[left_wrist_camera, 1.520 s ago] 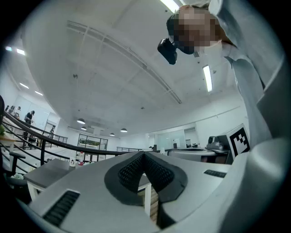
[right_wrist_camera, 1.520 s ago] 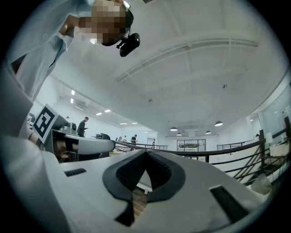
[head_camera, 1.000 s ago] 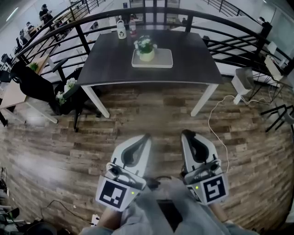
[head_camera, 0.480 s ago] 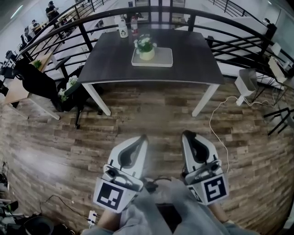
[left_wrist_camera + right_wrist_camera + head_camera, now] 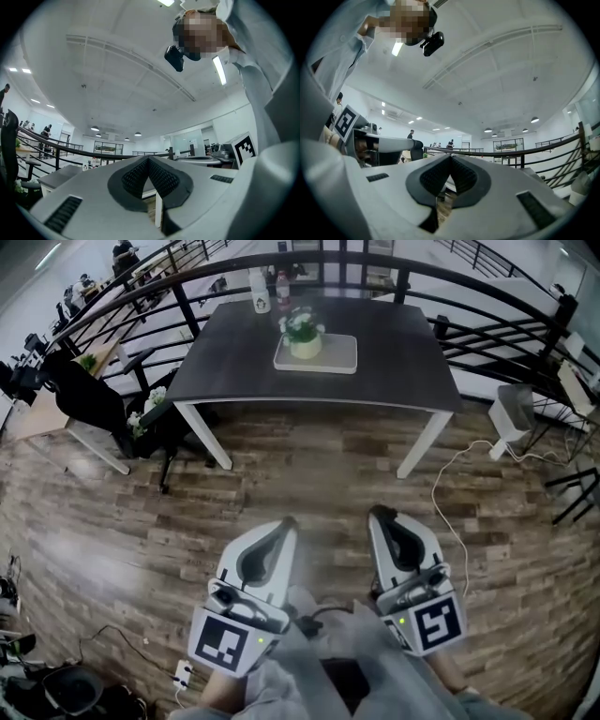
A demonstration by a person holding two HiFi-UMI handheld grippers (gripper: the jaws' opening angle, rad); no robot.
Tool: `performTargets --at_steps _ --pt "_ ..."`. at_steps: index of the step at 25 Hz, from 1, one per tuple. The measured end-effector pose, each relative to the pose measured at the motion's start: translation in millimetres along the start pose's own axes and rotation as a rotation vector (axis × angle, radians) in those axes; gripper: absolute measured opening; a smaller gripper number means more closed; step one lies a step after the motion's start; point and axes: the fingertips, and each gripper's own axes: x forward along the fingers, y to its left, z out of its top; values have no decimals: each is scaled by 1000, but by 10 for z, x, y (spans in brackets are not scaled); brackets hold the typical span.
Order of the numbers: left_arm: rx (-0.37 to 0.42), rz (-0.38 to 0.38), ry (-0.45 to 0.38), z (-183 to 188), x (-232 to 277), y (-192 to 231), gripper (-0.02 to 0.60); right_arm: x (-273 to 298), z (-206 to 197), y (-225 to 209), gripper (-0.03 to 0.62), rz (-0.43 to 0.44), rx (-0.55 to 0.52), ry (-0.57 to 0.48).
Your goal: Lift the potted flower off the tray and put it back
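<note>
Nearest the camera, the left claw [image 5: 287, 521] and the right claw [image 5: 379, 513] are held side by side above the wooden floor [image 5: 141, 521], well short of the counter [image 5: 403, 367]. Both are seen closed, the pads pressed together with nothing caught between them. Farther off, the potted flower [image 5: 303, 332] is found standing upright on the white tray [image 5: 342, 357], towards its left end, near the counter's middle. Two bottles [image 5: 261, 298] are set at the counter's far edge, and a dark railing [image 5: 403, 277] is seen curving behind.
</note>
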Motion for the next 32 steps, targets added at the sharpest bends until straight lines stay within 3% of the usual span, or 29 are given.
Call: performTargets --at_steps 15,21,32 --pt "9 -36 12 -125 192 -76 -2 -74 -214 -218 3 -38 20 38" --pt "-8 -39 0 -166 467 181 -2 261 -241 -358 3 -42 19 13" --pt "-29 -50 3 -232 1146 761 -2 1029 -364 -715 3 -28 -26 64"
